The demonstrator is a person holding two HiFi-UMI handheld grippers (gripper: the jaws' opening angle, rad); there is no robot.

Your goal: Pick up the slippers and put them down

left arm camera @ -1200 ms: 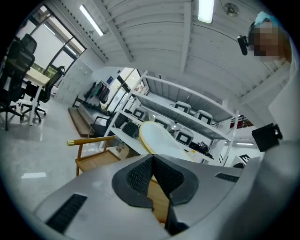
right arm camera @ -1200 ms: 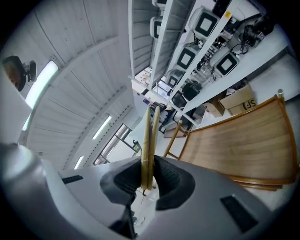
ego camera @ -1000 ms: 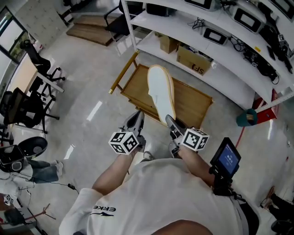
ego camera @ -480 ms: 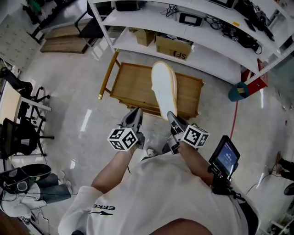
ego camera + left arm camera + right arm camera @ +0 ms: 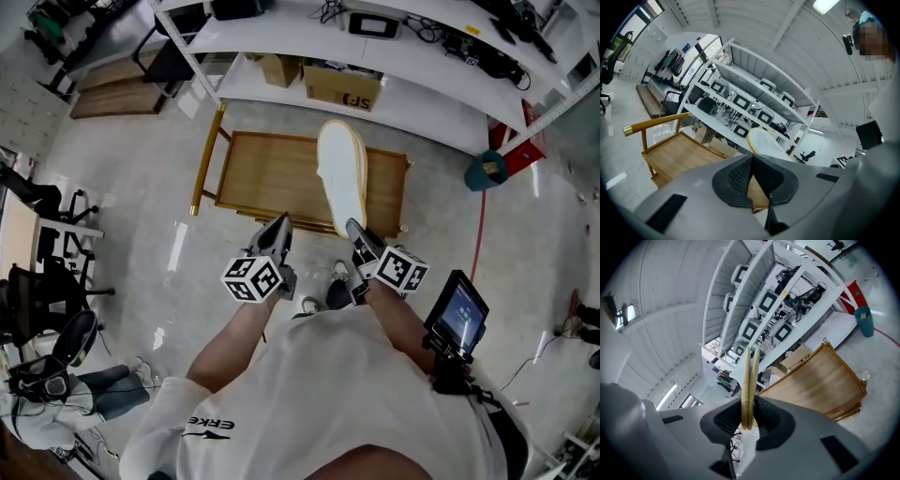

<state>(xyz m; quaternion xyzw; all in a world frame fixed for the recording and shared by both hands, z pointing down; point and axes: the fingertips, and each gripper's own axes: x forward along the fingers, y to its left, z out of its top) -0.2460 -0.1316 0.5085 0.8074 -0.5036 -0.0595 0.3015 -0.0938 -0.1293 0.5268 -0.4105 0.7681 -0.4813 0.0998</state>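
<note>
Right gripper (image 5: 354,228): jaws were clamped on one end of the slippers (image 5: 341,176), pads pressing from both sides

Slippers: a white pair with cream edges, held flat against each other, pointing away from the person towards the wooden cart (image 5: 272,173)

Left gripper (image 5: 282,225): jaws were together with nothing between them, level with the right gripper and near it

Wooden cart: stood on the floor in front of the white shelves (image 5: 422,89)
</note>
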